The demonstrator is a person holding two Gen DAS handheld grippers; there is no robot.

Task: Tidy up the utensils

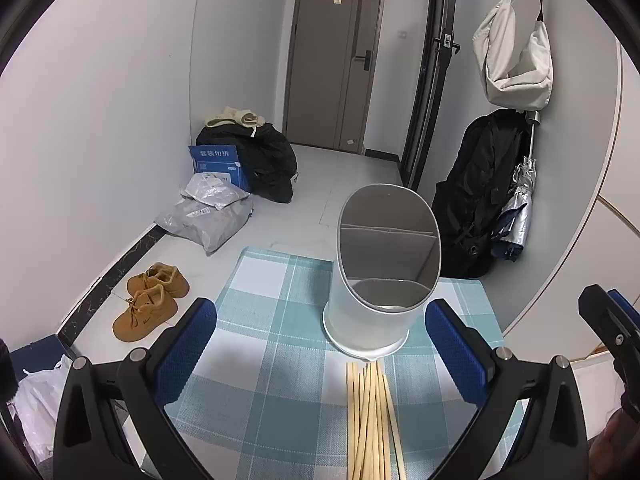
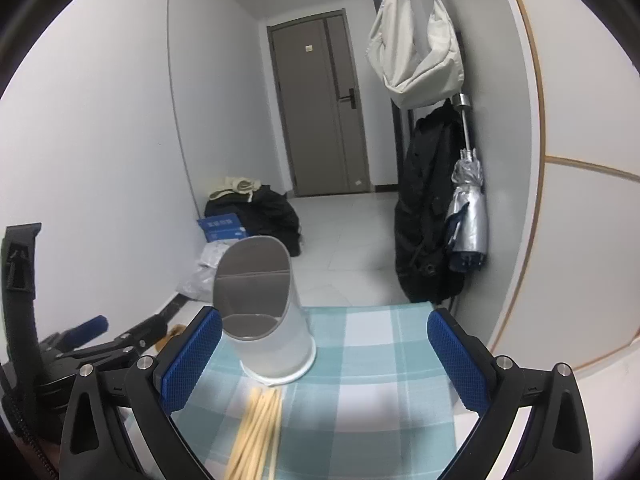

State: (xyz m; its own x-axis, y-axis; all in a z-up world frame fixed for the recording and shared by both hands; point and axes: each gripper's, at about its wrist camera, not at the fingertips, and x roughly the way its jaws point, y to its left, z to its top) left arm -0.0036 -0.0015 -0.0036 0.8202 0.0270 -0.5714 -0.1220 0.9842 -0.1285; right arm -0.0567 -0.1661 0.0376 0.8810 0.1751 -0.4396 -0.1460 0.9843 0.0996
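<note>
White walls [image 1: 120,100], grey door [image 1: 332,64], pale tiled floor [image 1: 352,176], hanging bag [image 1: 516,60]

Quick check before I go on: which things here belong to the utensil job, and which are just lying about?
For the job:
- chopsticks on the checked cloth
- white holder, compartments empty
- left tongs and right tongs, both open

Lying about:
- tan shoes
- grey parcels
- hanging bag
- umbrella

Blue box [image 1: 216,164] by wall reads "套装勿拆"; other labels too small.
</note>
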